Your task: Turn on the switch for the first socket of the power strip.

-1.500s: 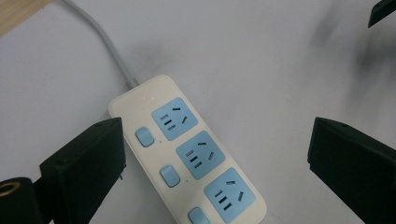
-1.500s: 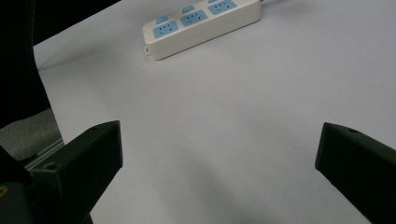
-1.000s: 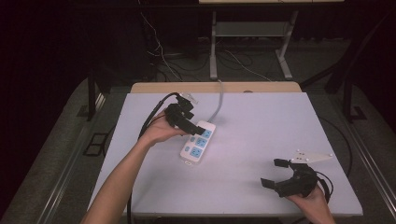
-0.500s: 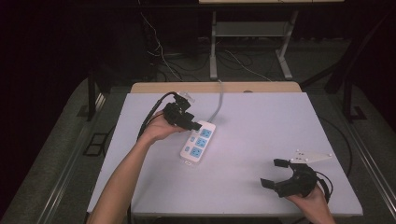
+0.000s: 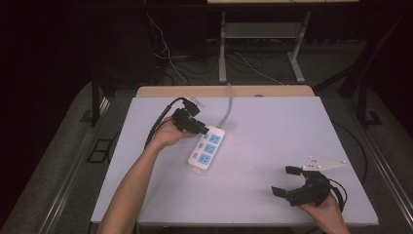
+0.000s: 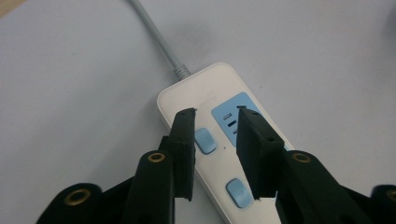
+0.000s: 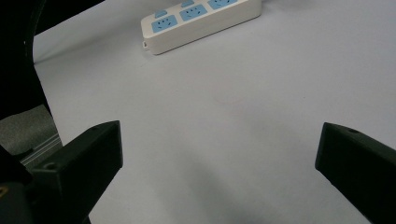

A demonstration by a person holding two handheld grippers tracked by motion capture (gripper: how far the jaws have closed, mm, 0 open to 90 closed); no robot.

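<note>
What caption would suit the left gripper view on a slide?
The left gripper, jaws slightly apart, poised over the cord end of a white power strip with blue sockets and buttons.

No legible text, brand, number or sign was found on any surface inspected. The white power strip (image 6: 219, 144) carried a faint line of embossed or pale printing on its casing near the cable end, seen in the left gripper view, but it was too faint to be read. Its blue socket panels and blue switch buttons bore no readable marking. In the high view the power strip (image 5: 206, 147) was too small for any lettering to be made out.
</note>
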